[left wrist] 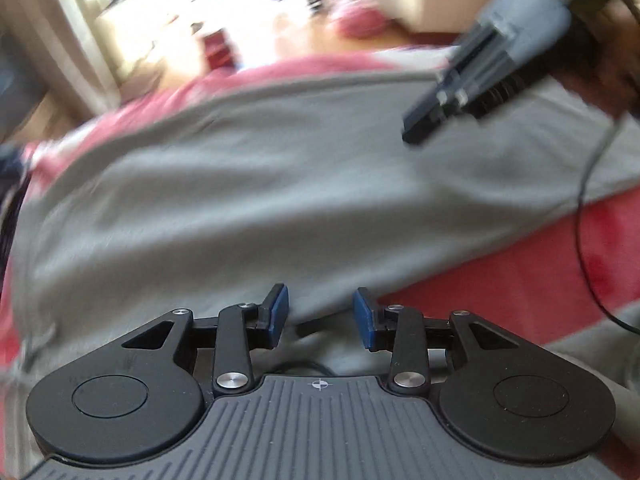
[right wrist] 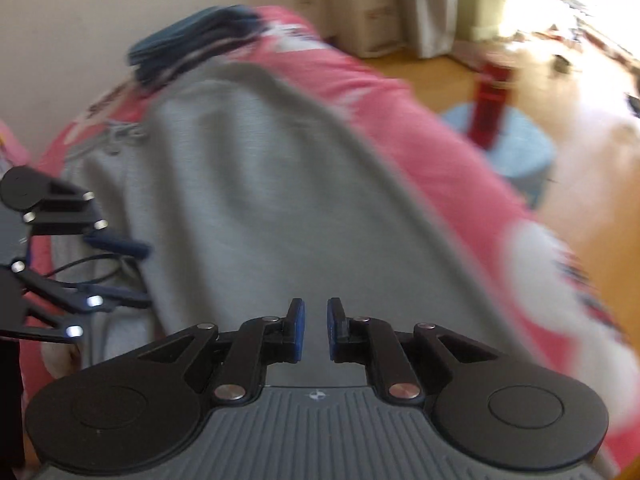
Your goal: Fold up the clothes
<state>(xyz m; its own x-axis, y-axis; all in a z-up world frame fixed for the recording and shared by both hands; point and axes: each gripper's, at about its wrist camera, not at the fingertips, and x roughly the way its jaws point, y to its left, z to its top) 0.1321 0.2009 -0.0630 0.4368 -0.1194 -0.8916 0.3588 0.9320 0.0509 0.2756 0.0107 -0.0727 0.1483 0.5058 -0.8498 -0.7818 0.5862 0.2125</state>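
Sunlit wooden floor and pale walls surround a bed under a pink bedspread (right wrist: pixel 460 168), where a grey garment (left wrist: pixel 248 200) lies spread flat, its long axis running away from both grippers toward a dark folded pile (right wrist: pixel 192 40) at the far end. Both frames are motion-blurred. Left gripper (left wrist: pixel 320 316) hangs over the garment's near edge, fingers partly apart with nothing between them. Right gripper (right wrist: pixel 316 330) hovers over the same near end, blue pads almost together – only a narrow gap, empty. Neither holds cloth; the fabric lies just ahead of and below both sets of fingers, about equally near to each.
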